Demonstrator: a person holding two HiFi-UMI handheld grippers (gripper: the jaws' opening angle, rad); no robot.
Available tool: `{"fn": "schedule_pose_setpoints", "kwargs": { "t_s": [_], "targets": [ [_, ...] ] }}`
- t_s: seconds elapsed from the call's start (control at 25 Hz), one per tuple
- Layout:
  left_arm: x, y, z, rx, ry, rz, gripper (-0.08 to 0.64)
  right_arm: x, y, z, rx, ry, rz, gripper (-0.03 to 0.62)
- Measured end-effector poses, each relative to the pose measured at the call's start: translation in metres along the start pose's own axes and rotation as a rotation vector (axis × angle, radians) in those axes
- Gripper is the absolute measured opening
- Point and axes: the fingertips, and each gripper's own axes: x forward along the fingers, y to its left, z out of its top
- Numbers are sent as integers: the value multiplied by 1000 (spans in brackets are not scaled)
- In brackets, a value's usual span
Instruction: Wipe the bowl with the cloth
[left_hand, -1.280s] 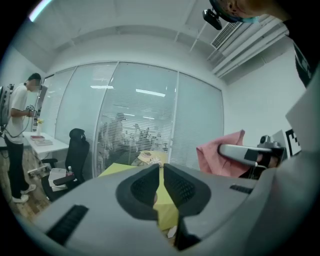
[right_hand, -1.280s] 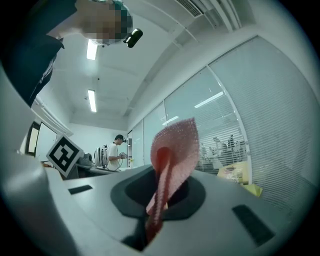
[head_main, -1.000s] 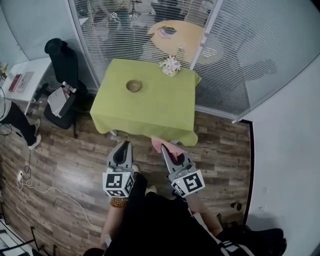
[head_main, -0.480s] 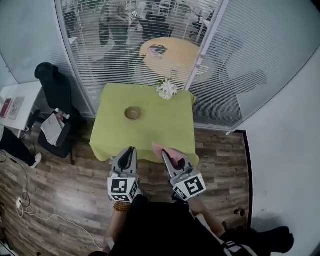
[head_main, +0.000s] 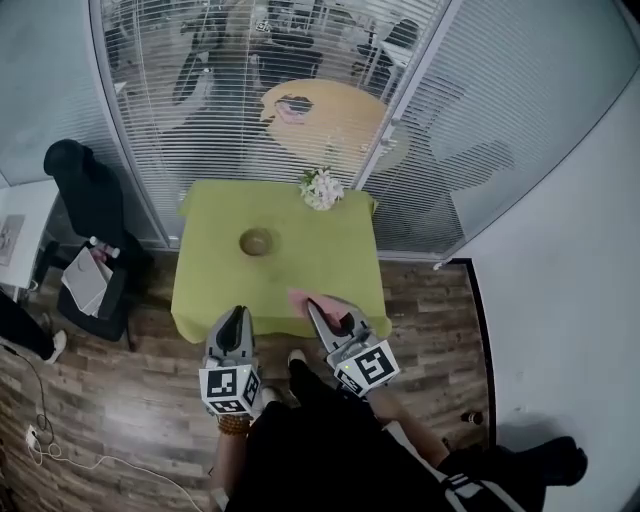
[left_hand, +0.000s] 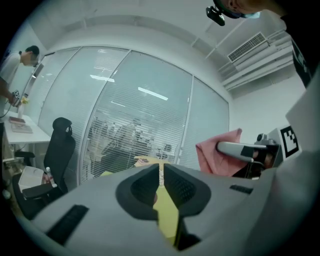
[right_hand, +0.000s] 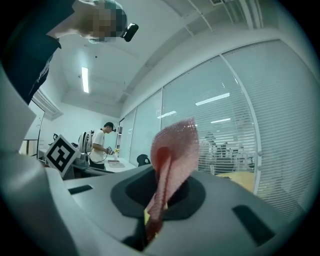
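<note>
Head view: person stands on the wood floor (head_main: 130, 370) at the near edge of the green table (head_main: 320, 260), with both grippers held level toward it. The left gripper (head_main: 236, 314) has its jaws together on nothing. The right gripper (head_main: 314, 306) clamps the pink cloth (head_main: 300, 298) just over the table's near edge. The bowl (head_main: 256, 241) sits left of centre, well apart from both grippers, and the flowers (head_main: 320, 188) stand at the far edge by the glass wall. Bare tabletop lies open between the near edge and the bowl. An office chair (head_main: 75, 190) crowds the left side.

Left gripper view: the jaws meet at a thin slit with only green tablecloth showing through.

Right gripper view: the pads pinch the cloth's lower part, and the rest stands up as a loose fold.

Likely hazards: the bowl is unsteadied, so a one-sided wipe could push it toward the flowers or an edge. The left jaws must part first to brace it. The narrow pinch may let the cloth slip.
</note>
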Motion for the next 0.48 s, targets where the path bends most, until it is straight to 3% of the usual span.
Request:
{"fn": "schedule_pose_setpoints", "kwargs": {
  "t_s": [0.24,0.48],
  "targets": [
    [11,5,-6,19,18,27,35,24,-5,-7,-14,-8,35,11],
    [21,29,-4,26,60,93,35,68,-17,-25,60,2,71,11]
  ]
}}
